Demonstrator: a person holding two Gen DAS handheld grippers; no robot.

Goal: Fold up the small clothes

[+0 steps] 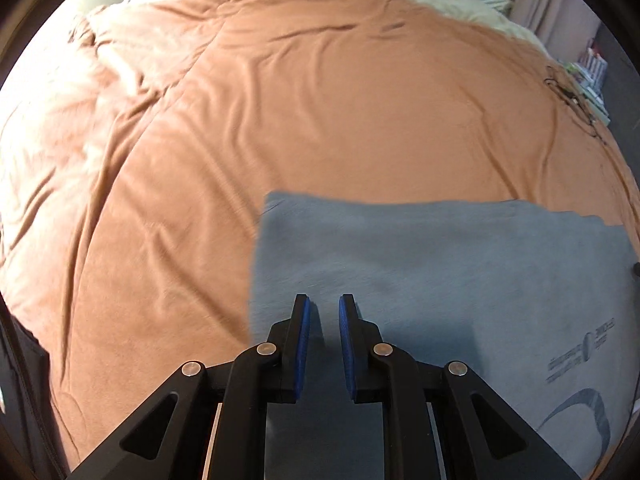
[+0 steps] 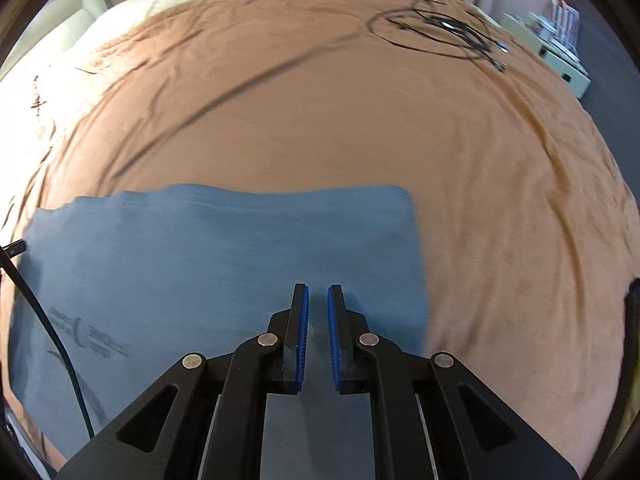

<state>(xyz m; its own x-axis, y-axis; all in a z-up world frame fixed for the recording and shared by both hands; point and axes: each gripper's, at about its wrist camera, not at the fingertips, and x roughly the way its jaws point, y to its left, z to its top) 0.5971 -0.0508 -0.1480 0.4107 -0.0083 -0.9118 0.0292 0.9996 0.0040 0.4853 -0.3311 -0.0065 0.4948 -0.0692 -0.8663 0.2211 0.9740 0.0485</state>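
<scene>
Both grippers, left (image 1: pixel 323 306) and right (image 2: pixel 318 294), hover nearly closed and empty over the grey shirt (image 1: pixel 440 280) lying flat on the orange bedspread (image 1: pixel 280 100), so narrow jaws may snag both layers.

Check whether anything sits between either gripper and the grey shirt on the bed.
Nothing visible does. The left gripper and right gripper both hang directly over the grey shirt; the black cables lie far off on the orange bedspread.
</scene>
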